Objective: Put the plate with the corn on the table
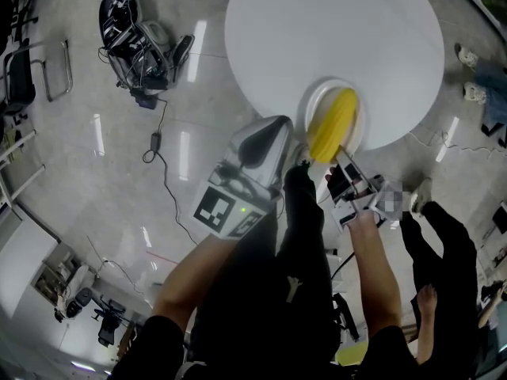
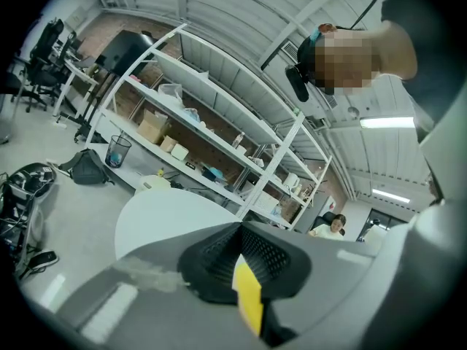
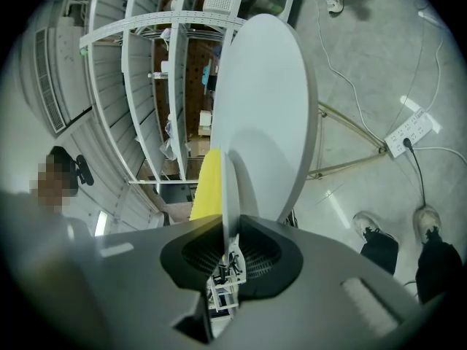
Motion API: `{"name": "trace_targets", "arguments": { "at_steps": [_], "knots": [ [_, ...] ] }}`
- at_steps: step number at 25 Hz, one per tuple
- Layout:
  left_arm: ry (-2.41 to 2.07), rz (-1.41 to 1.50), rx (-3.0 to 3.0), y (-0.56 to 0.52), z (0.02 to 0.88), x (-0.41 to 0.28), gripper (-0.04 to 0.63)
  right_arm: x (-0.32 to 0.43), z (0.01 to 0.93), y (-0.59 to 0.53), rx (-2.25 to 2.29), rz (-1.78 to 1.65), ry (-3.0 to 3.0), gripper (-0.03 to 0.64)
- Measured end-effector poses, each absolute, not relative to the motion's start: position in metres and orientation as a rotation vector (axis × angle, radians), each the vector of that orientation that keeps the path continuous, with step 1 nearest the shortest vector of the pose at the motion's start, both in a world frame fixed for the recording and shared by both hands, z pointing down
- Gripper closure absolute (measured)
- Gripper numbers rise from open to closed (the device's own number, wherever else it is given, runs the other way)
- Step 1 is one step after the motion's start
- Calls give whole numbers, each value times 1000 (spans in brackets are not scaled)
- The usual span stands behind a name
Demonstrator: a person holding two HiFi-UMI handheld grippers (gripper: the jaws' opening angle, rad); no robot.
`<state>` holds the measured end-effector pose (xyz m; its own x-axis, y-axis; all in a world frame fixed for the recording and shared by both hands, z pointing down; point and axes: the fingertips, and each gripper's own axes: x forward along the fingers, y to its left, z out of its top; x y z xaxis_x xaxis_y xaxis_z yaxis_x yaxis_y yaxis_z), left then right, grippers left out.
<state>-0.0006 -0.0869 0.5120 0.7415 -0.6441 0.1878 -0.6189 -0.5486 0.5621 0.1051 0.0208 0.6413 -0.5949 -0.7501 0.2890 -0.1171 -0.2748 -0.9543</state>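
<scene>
Two grippers sit nearest to you, one in each hand. Your left gripper (image 2: pixel 241 232) has its jaws together and sits just to the left of the plate. A small yellow and white strip (image 2: pixel 248 297) shows at the seam between them, and you cannot tell what it is. Your right gripper (image 3: pixel 230 224) is clamped on the near rim of the one plate (image 1: pixel 315 108). In the right gripper view that rim stands edge-on between its pads.

One pair of dark trouser legs (image 1: pixel 444 244) stands on the floor to your right.

One corn cob (image 1: pixel 333 123) lies on the plate. Its long axis runs near to far with a slight tilt. The near end points back at you and a little left, reaching the plate's near rim. The far end points a little right, toward the far part of the table.

The plate is over the near right edge of the one round white table (image 1: pixel 317 30). You cannot tell whether it rests on the top or hangs just above it.

Farther off, one heap of gear (image 1: pixel 131 30) lies on the floor at the far left, with a cable (image 1: pixel 162 165) trailing toward you. One pair of shoes (image 1: pixel 471 74) shows at the far right. Shelving racks (image 2: pixel 219 122) stand beyond the table.
</scene>
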Motion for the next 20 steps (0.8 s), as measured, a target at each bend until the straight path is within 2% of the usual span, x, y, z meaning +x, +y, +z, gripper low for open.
{"name": "trace_targets", "arguments": {
  "at_steps": [20],
  "knots": [
    [-947,-84,2290,-86,512,-5,590,102,650,23,-1170,-2059,1418,578]
  ]
}}
